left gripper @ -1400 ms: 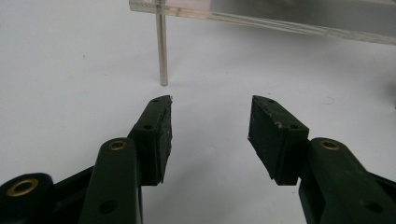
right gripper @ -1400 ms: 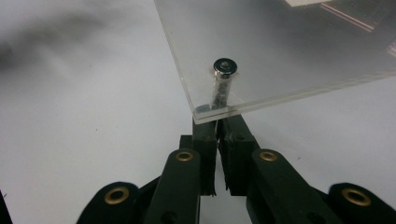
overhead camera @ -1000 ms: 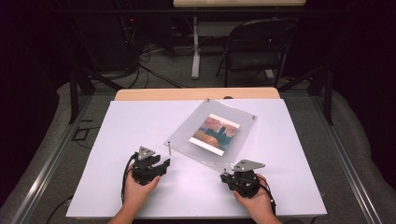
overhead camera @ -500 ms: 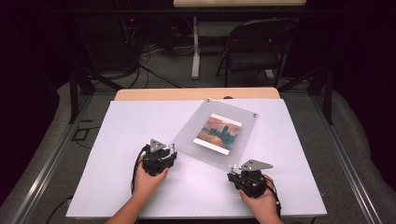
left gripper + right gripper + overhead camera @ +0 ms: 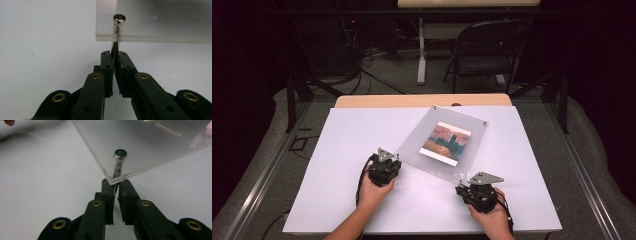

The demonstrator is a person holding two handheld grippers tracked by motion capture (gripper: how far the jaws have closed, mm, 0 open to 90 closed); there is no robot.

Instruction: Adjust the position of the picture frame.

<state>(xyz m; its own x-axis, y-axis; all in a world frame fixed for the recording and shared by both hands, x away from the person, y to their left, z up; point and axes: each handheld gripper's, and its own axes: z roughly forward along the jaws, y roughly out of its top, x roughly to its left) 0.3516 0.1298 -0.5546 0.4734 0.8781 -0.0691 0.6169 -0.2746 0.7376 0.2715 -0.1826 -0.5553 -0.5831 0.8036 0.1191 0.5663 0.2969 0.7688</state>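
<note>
A clear acrylic picture frame holding a painted landscape print lies turned at an angle on the white table. My left gripper is at the frame's left corner. Its jaws have just been closing, and in the left gripper view they pinch the metal standoff pin below the acrylic edge. My right gripper is at the frame's near corner. In the right gripper view it is shut on that corner's standoff pin under the plate.
A wooden tabletop edge shows behind the white sheet. Beyond it stand a folding chair and a table leg, with cables on the floor. Metal rails run along both sides of the table.
My left gripper moved forward and to the right, up to the frame's left corner, and its jaws closed on the pin there. The right gripper and the frame have hardly shifted.
</note>
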